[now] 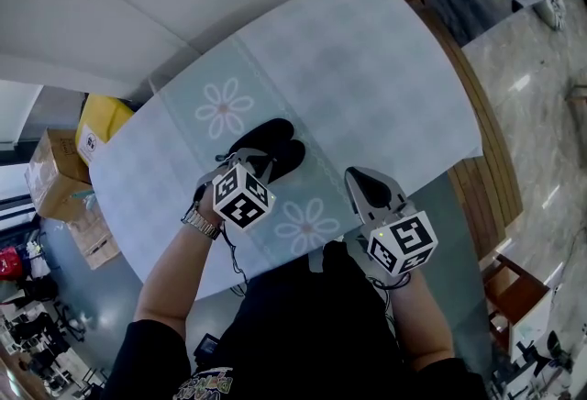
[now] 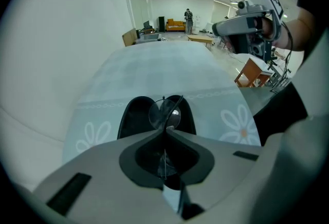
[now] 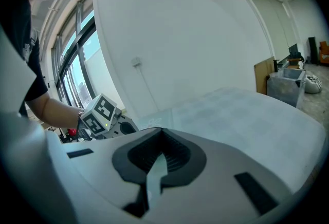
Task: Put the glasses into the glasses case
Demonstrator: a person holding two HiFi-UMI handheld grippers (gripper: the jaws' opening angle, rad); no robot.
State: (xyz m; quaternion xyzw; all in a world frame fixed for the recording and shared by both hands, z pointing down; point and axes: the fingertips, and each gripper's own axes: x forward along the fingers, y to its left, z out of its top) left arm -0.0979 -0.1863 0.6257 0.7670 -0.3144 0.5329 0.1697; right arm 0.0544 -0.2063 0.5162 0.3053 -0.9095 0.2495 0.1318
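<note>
Left gripper view shows the left gripper (image 2: 165,129) with its 2 jaws pressed together on the glasses (image 2: 165,113). They are a thin wire pair: 1 clear lens stands up past the jaw tips and more of the frame sits pinched in the hollow behind them. The glasses hang right over the glasses case (image 2: 134,116), which lies open on the table (image 2: 154,71) with its 2 black halves side by side. Whether the frame touches the case cannot be told.

In the head view the left gripper (image 1: 240,160) covers the near end of the case (image 1: 275,141), so the glasses are barely seen there. The cloth is pale blue-green with 1 daisy print (image 1: 224,108) beyond the case and another (image 1: 307,226) on the near side of the case.

The right gripper (image 1: 359,178) is held above the near right part of the table, well apart from the case. In the right gripper view its jaws (image 3: 160,134) meet with nothing between them.

A wristwatch (image 1: 200,224) sits on the left wrist. Cardboard boxes (image 1: 55,173) and a yellow package (image 1: 103,121) stand on the floor past the table's left edge. A distant person (image 2: 188,14) stands far down the hall, and a wooden chair (image 2: 252,73) is off the table's right side.
</note>
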